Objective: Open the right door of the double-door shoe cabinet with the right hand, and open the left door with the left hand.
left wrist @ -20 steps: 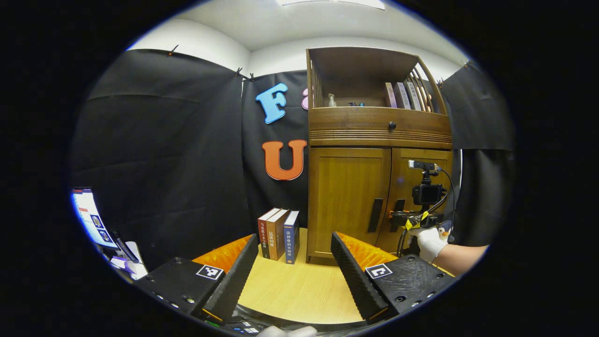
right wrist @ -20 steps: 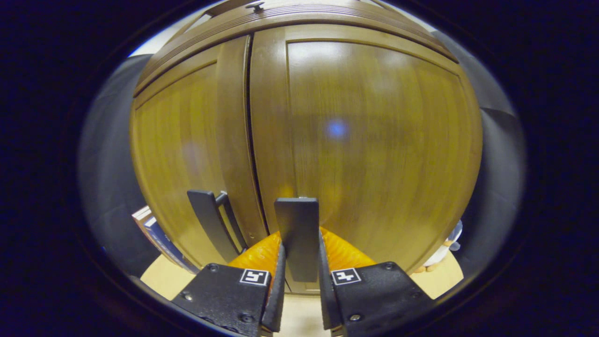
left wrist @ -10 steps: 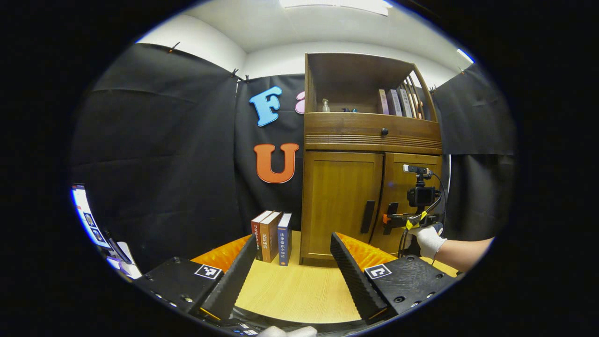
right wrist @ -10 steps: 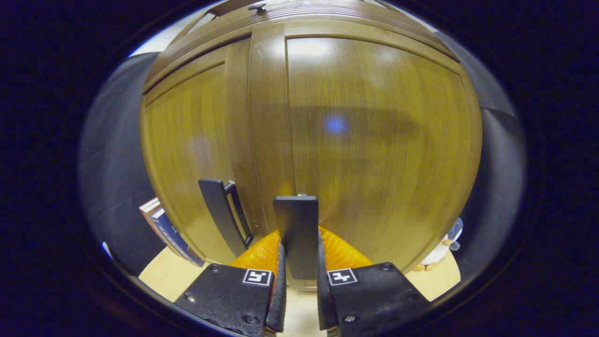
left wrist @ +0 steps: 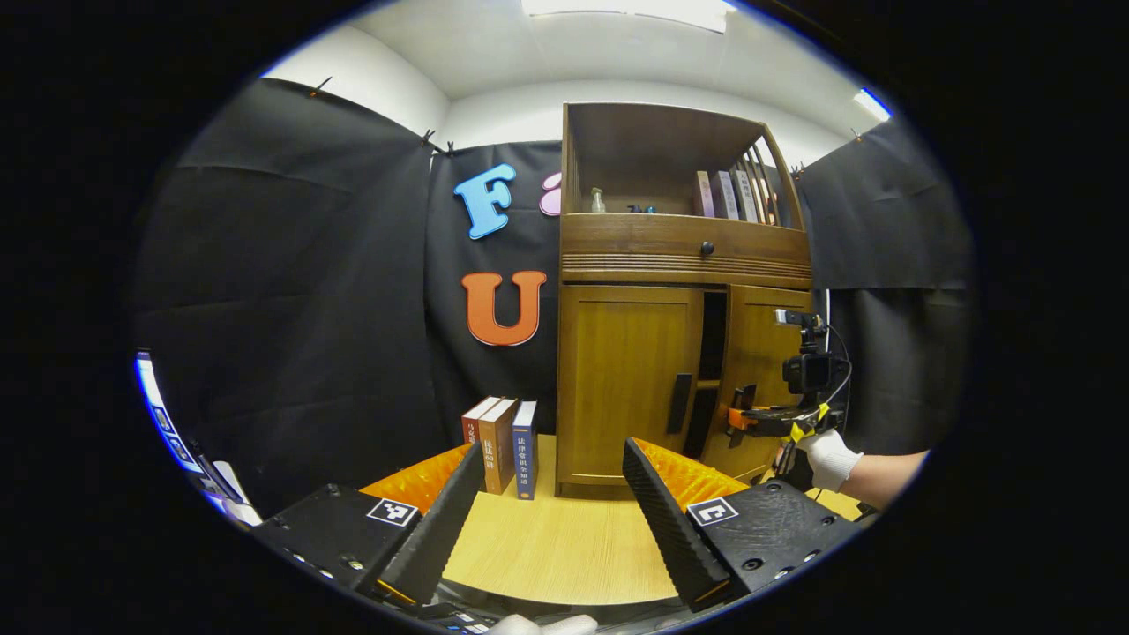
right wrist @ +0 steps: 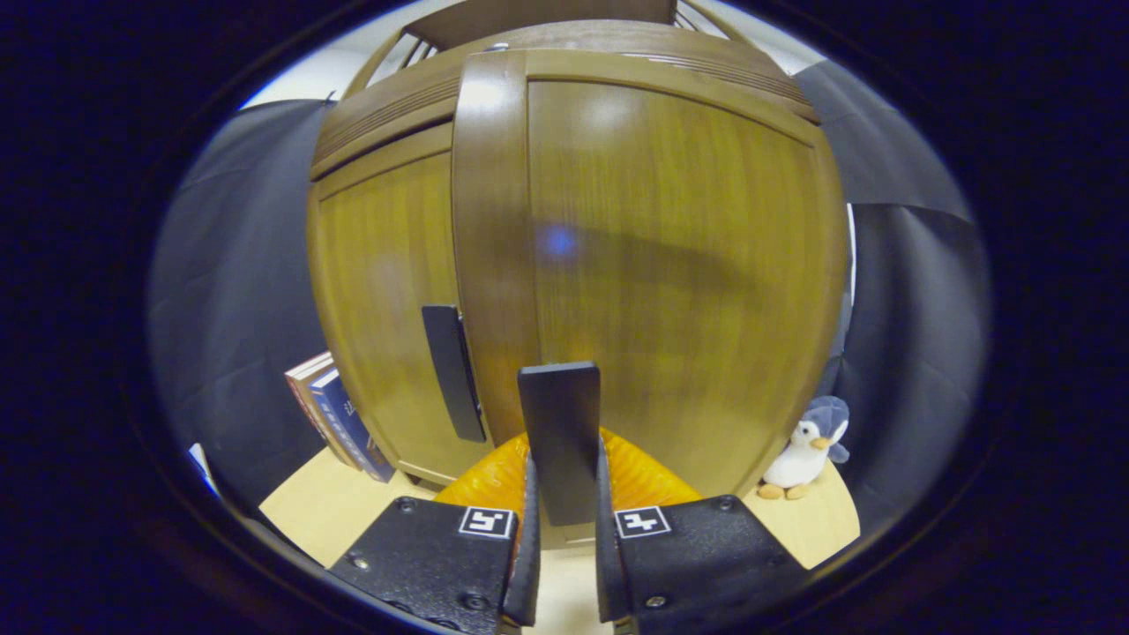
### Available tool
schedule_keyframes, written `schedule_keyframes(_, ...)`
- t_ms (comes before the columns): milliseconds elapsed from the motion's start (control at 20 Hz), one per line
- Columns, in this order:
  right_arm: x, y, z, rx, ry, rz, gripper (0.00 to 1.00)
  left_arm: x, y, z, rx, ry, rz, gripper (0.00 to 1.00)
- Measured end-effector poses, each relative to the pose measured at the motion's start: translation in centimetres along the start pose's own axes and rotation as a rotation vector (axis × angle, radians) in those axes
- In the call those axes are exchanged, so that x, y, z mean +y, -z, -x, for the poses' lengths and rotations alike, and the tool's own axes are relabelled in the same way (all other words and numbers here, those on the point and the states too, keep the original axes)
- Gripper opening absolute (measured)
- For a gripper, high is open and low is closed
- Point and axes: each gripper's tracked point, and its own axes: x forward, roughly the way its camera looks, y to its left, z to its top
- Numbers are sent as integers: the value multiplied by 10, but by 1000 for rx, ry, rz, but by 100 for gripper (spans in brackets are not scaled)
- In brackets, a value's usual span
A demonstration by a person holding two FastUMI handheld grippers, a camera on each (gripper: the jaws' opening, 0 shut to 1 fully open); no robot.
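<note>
The wooden shoe cabinet (left wrist: 684, 265) stands on the table at the back. Its left door (left wrist: 622, 379) is closed, with a dark bar handle (left wrist: 679, 403). The right door (left wrist: 763, 353) stands ajar, with a dark gap (left wrist: 713, 344) between the doors. My right gripper (left wrist: 739, 416), held by a gloved hand (left wrist: 829, 454), is at that door's handle. In the right gripper view my right gripper (right wrist: 564, 481) is shut on the right door's handle (right wrist: 559, 423), and the right door (right wrist: 679, 265) swings toward me. The left door (right wrist: 388, 291) sits behind it. My left gripper (left wrist: 554, 450) hangs open, well short of the cabinet.
Three books (left wrist: 503, 441) stand on the wooden table (left wrist: 564, 547) just left of the cabinet. A plush penguin (right wrist: 803, 450) sits on the table right of the cabinet. A drawer with a knob (left wrist: 706, 249) and an open shelf with books (left wrist: 728, 194) top the doors.
The right door has swung from closed to ajar, pulled by my right gripper still shut on its handle. The left gripper has backed off a little and stays open.
</note>
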Motion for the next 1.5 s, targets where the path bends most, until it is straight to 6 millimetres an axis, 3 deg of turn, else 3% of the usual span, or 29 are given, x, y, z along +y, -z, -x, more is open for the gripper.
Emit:
schedule_keyframes(550, -42, 22, 78, -8, 70, -23, 26, -18, 6, -4, -5, 131, -7, 95)
schedule_keyframes(850, -84, 28, 119, -19, 160, -42, 20, -41, 10, -6, -1, 219, -10, 95)
schedule_keyframes(1100, -125, 33, 145, -24, 241, -58, 9, -63, 19, -7, 18, 289, -18, 95)
schedule_keyframes(1200, -144, 34, 151, -29, 270, -70, 6, -72, 19, -6, 24, 308, -14, 95)
schedule_keyframes(1250, -152, 34, 155, -28, 278, -80, 5, -78, 17, -5, 21, 318, -13, 100)
schedule_keyframes(1300, -160, 35, 158, -27, 282, -90, 4, -83, 15, -5, 18, 323, -18, 95)
schedule_keyframes(1500, -188, 34, 164, -20, 269, -114, 4, -106, 10, -12, 11, 333, -22, 95)
